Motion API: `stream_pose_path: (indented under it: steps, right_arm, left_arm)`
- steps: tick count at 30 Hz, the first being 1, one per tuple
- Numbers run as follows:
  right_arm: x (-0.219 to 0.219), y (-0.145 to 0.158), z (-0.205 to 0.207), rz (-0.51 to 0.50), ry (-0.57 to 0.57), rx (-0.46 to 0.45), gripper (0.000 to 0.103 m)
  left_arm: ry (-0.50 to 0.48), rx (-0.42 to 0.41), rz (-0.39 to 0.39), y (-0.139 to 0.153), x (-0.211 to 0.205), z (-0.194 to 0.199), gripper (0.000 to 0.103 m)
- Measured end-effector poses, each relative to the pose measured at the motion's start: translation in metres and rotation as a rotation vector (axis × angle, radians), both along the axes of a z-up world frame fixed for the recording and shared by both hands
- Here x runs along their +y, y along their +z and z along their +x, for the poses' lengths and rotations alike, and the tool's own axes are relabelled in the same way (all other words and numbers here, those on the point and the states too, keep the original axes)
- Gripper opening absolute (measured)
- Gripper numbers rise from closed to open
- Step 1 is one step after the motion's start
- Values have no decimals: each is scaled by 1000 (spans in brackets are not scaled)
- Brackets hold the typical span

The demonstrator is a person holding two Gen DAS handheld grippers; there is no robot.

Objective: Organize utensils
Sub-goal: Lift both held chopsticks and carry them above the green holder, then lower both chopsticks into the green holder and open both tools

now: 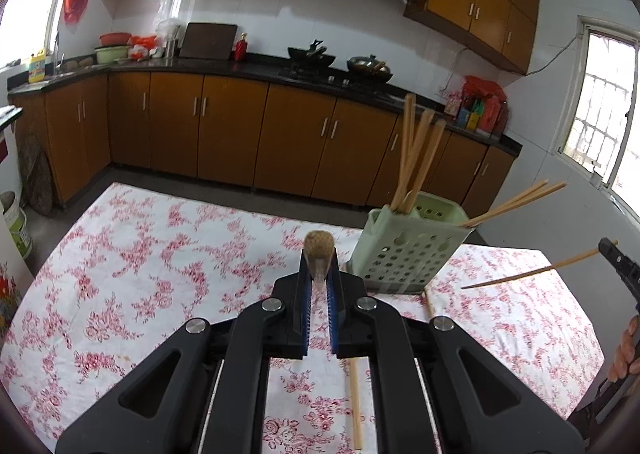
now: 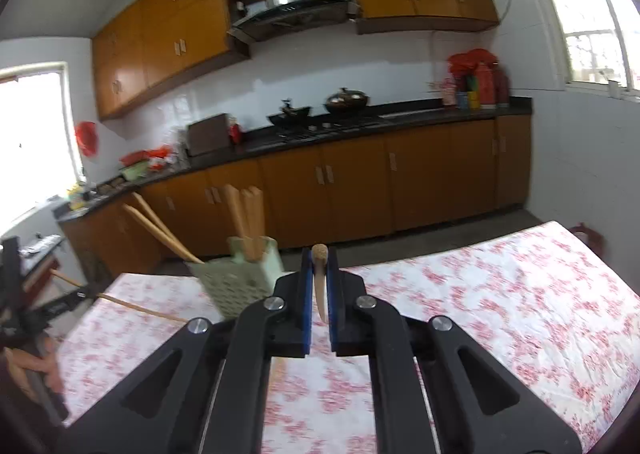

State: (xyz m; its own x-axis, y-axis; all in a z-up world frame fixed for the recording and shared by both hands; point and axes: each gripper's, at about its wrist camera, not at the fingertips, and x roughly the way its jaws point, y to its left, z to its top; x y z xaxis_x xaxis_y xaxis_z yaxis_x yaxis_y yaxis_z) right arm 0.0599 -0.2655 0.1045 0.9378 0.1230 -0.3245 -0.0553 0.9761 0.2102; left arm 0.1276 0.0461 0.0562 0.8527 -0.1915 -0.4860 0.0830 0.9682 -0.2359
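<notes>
A pale green perforated utensil holder [image 1: 404, 242] stands on the floral tablecloth [image 1: 160, 254], with several wooden chopsticks [image 1: 416, 158] leaning in it. My left gripper [image 1: 319, 274] is shut on a single chopstick [image 1: 319, 244], seen end-on, just left of the holder. My right gripper [image 2: 320, 282] is shut on another chopstick [image 2: 320, 278], right of the holder [image 2: 236, 278]. The right gripper [image 1: 618, 260] and its chopstick [image 1: 536, 270] also show at the right edge of the left wrist view. The left gripper's chopstick [image 2: 140, 310] shows in the right wrist view.
A loose chopstick [image 1: 354, 402] lies on the tablecloth below my left gripper, and another [image 1: 429, 300] by the holder's base. Brown kitchen cabinets [image 1: 240, 134] and a black counter with woks [image 1: 312, 54] run behind the table. The table's far edge [image 1: 240, 206] is close behind the holder.
</notes>
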Motion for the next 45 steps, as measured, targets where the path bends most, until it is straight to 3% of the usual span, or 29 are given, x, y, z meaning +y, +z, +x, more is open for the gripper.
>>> stream_pose_path:
  steps: [9,15,19,23,35,41,45]
  right_arm:
    - [16,54,-11,83,221,-56,7]
    - [20,78,-2,105,187,-129,7]
    - [32,87,19,55,153,-144,7]
    - [40,80,45,25,138,-95,7]
    - [50,46,96,2,147,28,7]
    - [54,39,105,6,137,53,11]
    - [51,45,99,11,116,25,17]
  left_arm:
    - [-130,-102,-35,56,-17,-27,7]
    - [-142,-194,-36,93,-33,-26,7]
    - [-126,-238,-23,109,-51,-7,7]
    - [-113,-230,6,107,-69,14,7]
    - [-97,-96,60,63,-91,61,7]
    - [-103,-39,30,49,-88,74,7]
    - [-110,-53,7,54,-84,70,8]
